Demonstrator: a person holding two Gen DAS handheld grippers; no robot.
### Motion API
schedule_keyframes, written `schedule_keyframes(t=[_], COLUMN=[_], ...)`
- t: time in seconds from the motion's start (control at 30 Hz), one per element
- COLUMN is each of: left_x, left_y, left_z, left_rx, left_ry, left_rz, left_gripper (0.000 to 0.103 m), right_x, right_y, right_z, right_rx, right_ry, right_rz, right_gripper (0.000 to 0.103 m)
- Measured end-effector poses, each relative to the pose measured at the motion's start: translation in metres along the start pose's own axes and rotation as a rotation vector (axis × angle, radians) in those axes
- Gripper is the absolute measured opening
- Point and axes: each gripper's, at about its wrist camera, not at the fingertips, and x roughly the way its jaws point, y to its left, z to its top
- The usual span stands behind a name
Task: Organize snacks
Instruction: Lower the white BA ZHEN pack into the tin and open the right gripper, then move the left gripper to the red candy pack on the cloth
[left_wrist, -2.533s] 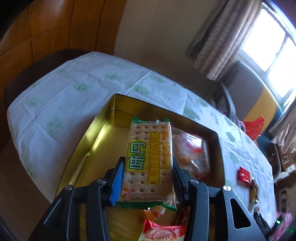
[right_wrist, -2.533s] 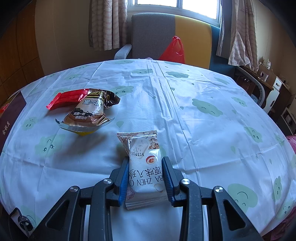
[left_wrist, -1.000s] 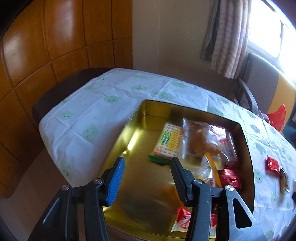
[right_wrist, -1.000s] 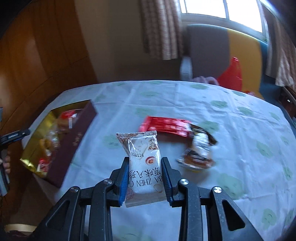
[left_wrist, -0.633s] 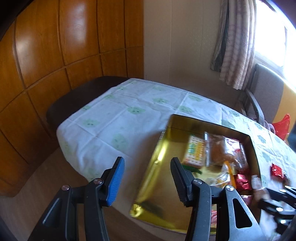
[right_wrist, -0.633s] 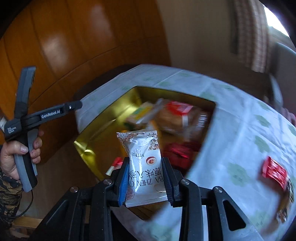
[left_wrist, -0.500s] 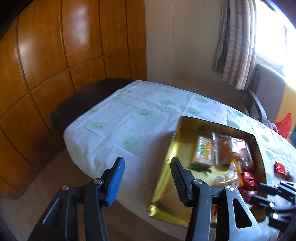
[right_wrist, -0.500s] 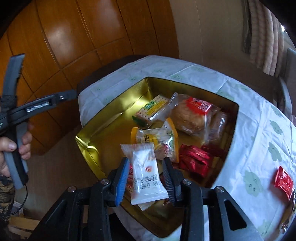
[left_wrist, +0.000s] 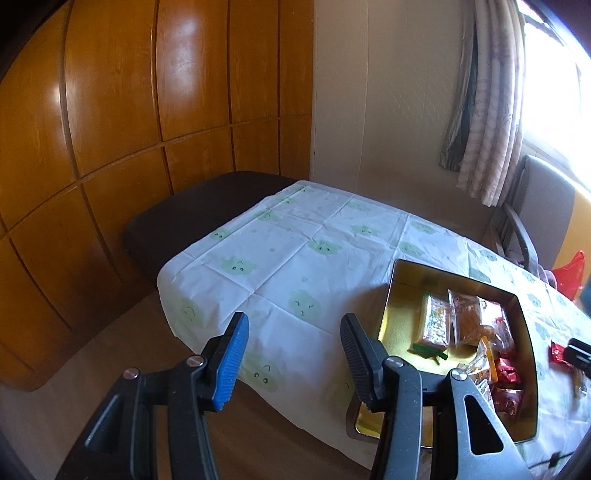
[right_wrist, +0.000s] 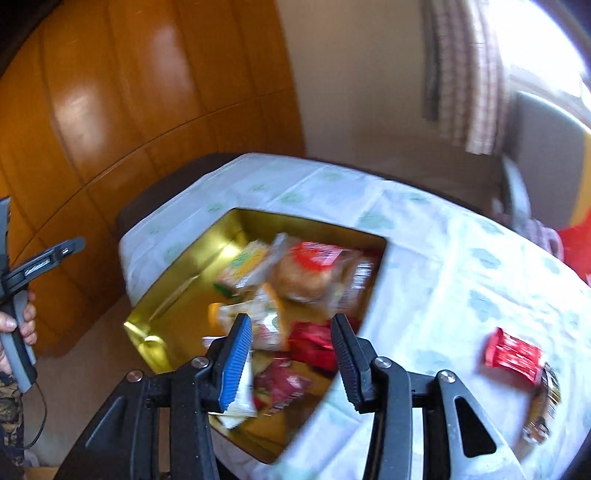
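Hovering over the tin (right_wrist: 177, 266) with jaws spread and empty, the right tool (right_wrist: 291, 354) should next approach the red packet (right_wrist: 513, 354) squarely; the left tool (left_wrist: 293, 354) is released.

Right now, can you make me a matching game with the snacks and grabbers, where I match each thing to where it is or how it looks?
Things:
1. cracker pack
2. red packet
3. left gripper
4. gold tin

Places or states:
A. lying on the tablecloth, outside the tin
B. sitting on the table, with snacks inside
C. open, with nothing between its fingers
D. inside the tin, near its far end

Pairs: 1-D, 2-A, 3-C, 4-B
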Motion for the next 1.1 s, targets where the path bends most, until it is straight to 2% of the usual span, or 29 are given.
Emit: schedule_keyframes(t=[0.27,0.5,0.67,0.9,1.0,1.1], left_x=[-0.007,-0.013,-0.011,-0.013,-0.017,-0.021], left_y=[-0.004,-0.042,-0.098,-0.189,-0.230,-0.275], left_z=[0.000,0.000,-0.008,-0.025,-0.033,-0.044], left_rx=[0.017,0.076,0.163,0.300,0.375,0.497], left_ry=[-0.010,-0.016,0.016,0.065,0.080,0.085], left_rz=[-0.011,-0.073,-0.177,-0.330,-0.394,-0.449], left_gripper=[0.053,0.054,0.054,0.054,0.054,0.061], right_x=[-0.030,-0.061,-0.085,-0.101,-0.103,-0.102], right_y=[-0.063,-0.126,-0.169,-0.207,-0.216,-0.224], right_z=[-0.019,-0.056,-0.091,-0.140,-0.160,-0.174], right_rx=[0.126,0.283,0.404,0.518,0.546,0.571], right_ry=[-0.010,-0.016,-0.019,0.016,0.033,0.055], right_rz=[-0.136,-0.247,-0.314,-0.367,-0.390,-0.404], right_gripper=[0.045,0.045,0.045,0.045,0.045,0.045])
